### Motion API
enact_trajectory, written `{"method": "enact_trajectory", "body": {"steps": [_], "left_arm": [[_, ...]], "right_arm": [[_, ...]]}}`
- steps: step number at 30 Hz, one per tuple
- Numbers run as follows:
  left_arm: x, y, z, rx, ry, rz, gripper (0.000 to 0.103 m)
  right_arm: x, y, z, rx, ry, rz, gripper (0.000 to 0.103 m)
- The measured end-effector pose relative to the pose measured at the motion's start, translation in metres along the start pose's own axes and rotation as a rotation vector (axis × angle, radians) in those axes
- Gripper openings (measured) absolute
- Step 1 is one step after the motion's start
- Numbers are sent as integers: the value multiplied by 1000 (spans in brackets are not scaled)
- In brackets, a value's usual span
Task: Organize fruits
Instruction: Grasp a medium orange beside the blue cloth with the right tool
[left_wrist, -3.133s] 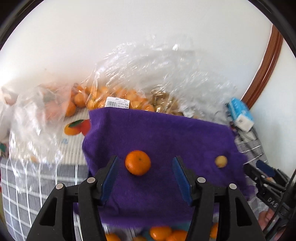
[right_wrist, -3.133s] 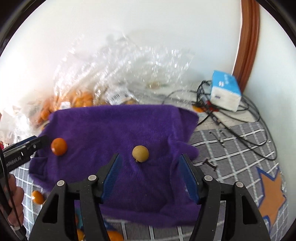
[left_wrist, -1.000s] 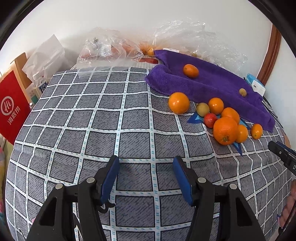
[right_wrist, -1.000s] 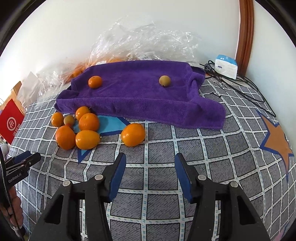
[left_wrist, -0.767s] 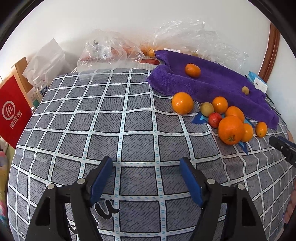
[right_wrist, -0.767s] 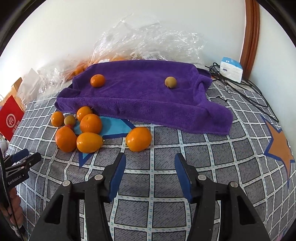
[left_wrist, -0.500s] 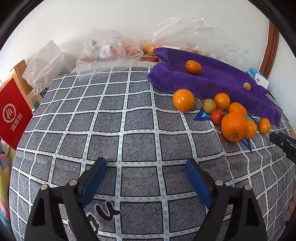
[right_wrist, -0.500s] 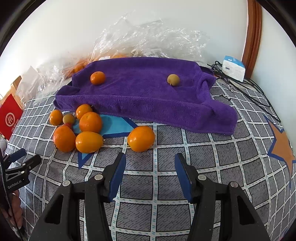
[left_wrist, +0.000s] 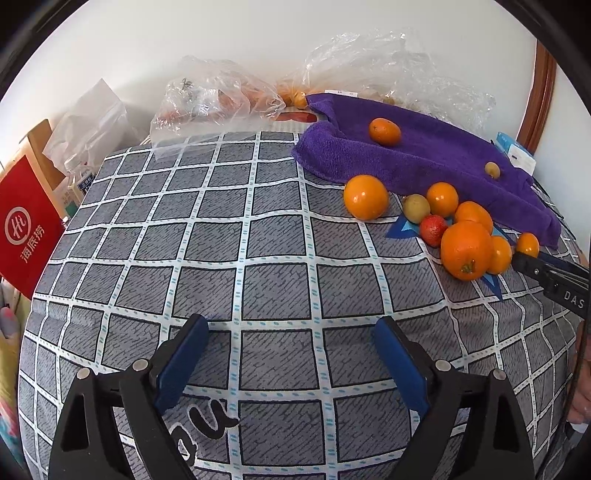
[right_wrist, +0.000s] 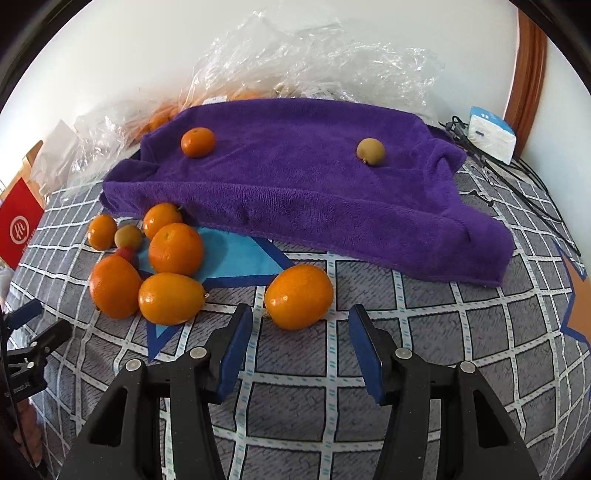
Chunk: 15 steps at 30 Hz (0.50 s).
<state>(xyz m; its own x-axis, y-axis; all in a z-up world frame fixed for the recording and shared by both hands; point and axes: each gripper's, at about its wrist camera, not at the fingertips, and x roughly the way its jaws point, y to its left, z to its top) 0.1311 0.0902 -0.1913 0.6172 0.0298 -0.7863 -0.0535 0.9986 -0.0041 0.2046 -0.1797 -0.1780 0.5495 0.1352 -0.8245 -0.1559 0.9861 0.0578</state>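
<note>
A purple towel (right_wrist: 314, 184) lies at the back of the grey checked cloth, with a mandarin (right_wrist: 197, 142) and a small brownish fruit (right_wrist: 370, 150) on it. In front of the towel lie several oranges (right_wrist: 170, 254), a small green-brown fruit and a strawberry (left_wrist: 433, 229). One orange (right_wrist: 299, 297) sits apart, just ahead of my right gripper (right_wrist: 300, 317), whose fingertips flank its near side without touching it. My left gripper (left_wrist: 290, 325) hovers over bare cloth left of the fruit, jaws opening, nothing between them.
Clear plastic bags (left_wrist: 218, 96) holding more fruit stand behind the towel. A red paper bag (left_wrist: 26, 225) is off the left edge. A white box (right_wrist: 491, 134) and black cables (right_wrist: 517, 184) lie at the right, beside a wooden door frame.
Both grippers have pulled back from over the towel. In the last second the left jaws spread much wider, and the right gripper came down closer to the lone orange.
</note>
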Motion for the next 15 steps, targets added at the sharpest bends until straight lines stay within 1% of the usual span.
{"method": "enact_trajectory", "body": {"steps": [1, 3, 5, 6, 15], "left_arm": [[0, 0, 0, 0, 1, -1, 92], [0, 0, 0, 0, 0, -3, 93], [0, 1, 0, -2, 0, -5, 93], [0, 1, 0, -2, 0, -4, 93], [-1, 0, 0, -4, 0, -5, 92]], "right_arm": [[1, 2, 0, -10, -7, -10, 54], [2, 4, 1, -22, -15, -12, 49], [1, 6, 1, -29, -19, -12, 38], [1, 7, 1, -34, -22, -12, 36], [-12, -3, -7, 7, -36, 15, 36]]}}
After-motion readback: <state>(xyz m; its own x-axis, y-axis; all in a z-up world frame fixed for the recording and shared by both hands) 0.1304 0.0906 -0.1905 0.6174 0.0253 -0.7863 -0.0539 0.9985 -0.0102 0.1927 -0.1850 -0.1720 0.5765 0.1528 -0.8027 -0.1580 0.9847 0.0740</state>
